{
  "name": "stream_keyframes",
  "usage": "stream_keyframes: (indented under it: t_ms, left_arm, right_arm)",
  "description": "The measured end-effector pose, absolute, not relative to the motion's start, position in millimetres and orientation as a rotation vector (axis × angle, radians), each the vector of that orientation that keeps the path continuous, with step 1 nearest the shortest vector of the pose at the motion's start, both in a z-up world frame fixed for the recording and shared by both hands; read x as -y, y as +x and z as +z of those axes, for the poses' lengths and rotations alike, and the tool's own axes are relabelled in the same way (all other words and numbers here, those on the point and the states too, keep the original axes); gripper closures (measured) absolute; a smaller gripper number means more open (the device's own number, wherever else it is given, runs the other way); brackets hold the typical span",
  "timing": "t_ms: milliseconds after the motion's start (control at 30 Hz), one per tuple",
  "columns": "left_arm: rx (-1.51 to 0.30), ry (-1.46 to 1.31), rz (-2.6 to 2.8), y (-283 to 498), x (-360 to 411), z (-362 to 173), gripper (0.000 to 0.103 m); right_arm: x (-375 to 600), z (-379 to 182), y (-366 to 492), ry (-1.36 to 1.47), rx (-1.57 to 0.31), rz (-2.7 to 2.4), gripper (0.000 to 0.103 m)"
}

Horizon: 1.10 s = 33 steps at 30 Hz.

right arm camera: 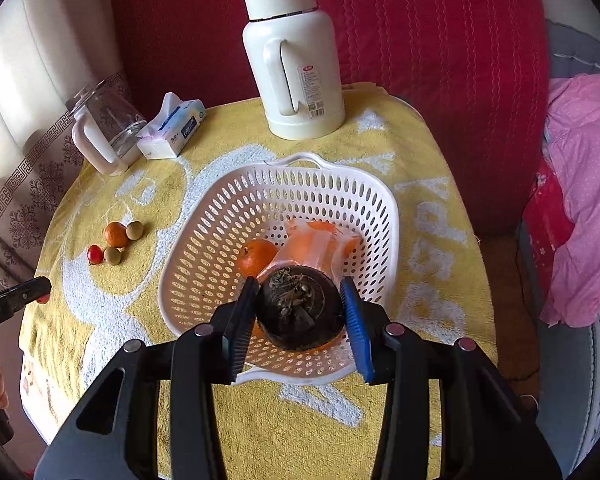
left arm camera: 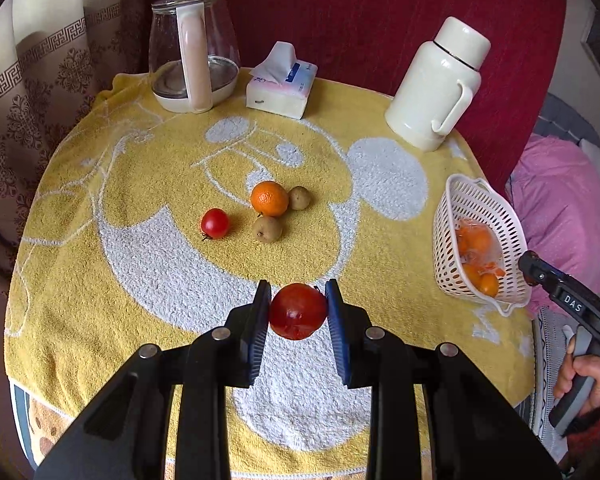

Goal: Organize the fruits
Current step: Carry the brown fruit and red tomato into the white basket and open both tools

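Note:
My left gripper [left arm camera: 298, 304] is shut on a red tomato [left arm camera: 298, 312], held above the yellow towel. Ahead on the towel lie a small red tomato [left arm camera: 215, 223], an orange [left arm camera: 269, 198] and two brownish-green fruits [left arm camera: 267, 229] [left arm camera: 299, 198]. My right gripper [right arm camera: 300, 304] is shut on a dark brown round fruit [right arm camera: 300, 308], held over the near part of the white basket [right arm camera: 220, 216]. The basket holds an orange [right arm camera: 256, 258] and a clear bag of oranges [right arm camera: 320, 244]. The basket also shows in the left wrist view [left arm camera: 478, 200].
A glass kettle [left arm camera: 192, 48], a tissue pack [left arm camera: 282, 84] and a cream thermos [left arm camera: 436, 84] stand along the table's far edge. A red chair back rises behind. Pink bedding [right arm camera: 584, 200] lies to the right. The yellow towel [left arm camera: 140, 160] covers the round table.

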State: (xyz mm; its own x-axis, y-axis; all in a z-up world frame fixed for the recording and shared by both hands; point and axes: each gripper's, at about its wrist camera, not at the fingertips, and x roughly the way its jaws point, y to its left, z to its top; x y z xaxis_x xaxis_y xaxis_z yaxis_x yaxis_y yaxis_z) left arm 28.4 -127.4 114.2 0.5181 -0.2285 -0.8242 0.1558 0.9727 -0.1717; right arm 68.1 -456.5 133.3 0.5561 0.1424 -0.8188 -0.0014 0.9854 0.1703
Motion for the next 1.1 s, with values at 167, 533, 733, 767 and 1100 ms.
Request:
stream_keyframes:
  t_ms: [167, 533, 733, 767, 1100]
  left_arm:
    - [-0.987, -0.073, -0.243, 19.4, 136.4, 121.5, 0.075]
    - [-0.978, -0.036, -0.327, 20.9, 186.0, 125.6, 0.075]
    - [-0.978, -0.009, -0.390, 25.4, 223.7, 124.2, 0.075]
    - [-0.979, -0.004, -0.401, 26.7, 230.6, 123.7, 0.075]
    - [-0.995, 0.051, -0.490, 37.5, 292.0, 111.4, 0.075]
  right_arm:
    - [460.3, 135.5, 63.2, 0.168, -0.965, 0.084, 0.059]
    - [479.4, 156.1, 33.9, 0.215, -0.916, 0.073, 0.059]
    - [503.1, 157.7, 15.5, 0.244, -0.913, 0.031, 0.059]
    - [507.6, 157.4, 12.5, 0.249, -0.914, 0.023, 0.059]
    - [541.2, 154.8, -13.0, 0.280, -0.925, -0.039, 0.059]
